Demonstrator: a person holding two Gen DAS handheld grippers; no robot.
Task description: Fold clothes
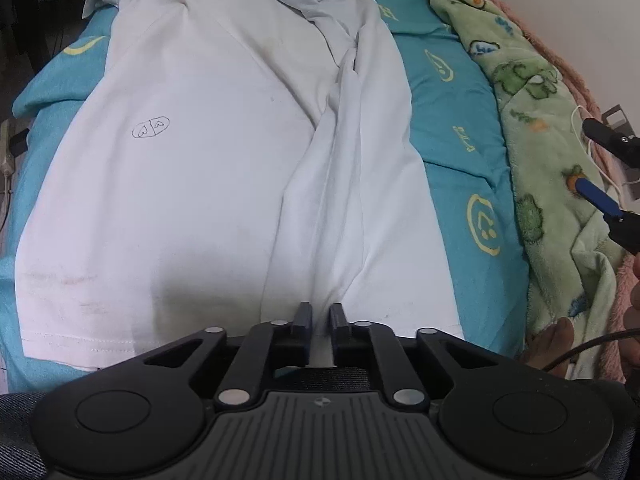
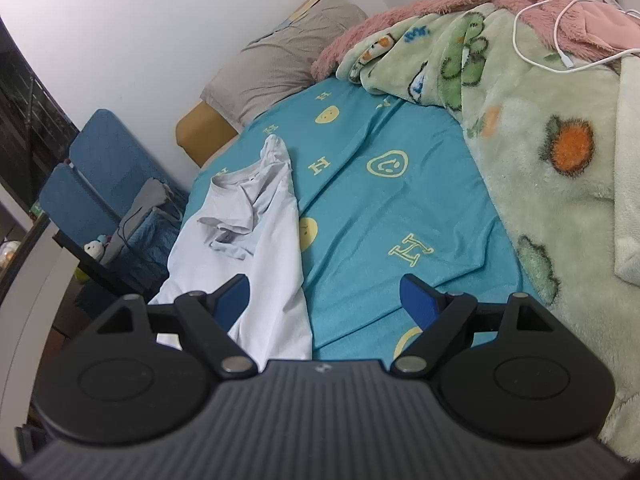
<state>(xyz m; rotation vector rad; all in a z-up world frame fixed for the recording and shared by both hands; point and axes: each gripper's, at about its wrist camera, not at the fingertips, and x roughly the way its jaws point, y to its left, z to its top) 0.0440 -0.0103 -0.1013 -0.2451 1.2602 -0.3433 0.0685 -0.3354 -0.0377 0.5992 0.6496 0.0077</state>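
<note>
Bare teal bedsheet [image 2: 380,216] open beside my spread, empty right gripper [image 2: 326,296], white T-shirt [image 1: 208,168] flat ahead, my left gripper [image 1: 320,314] pinching its bunched hem fold.

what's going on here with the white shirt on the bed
A person with a gripper in each hand is folding a white T-shirt laid out on a bed with a teal sheet. The left gripper has its jaws nearly together on a bunched ridge of the shirt's fabric near the hem. The right gripper hangs open above the sheet beside the shirt, holding nothing. One side of the shirt is gathered in; the fold is unfinished.
</note>
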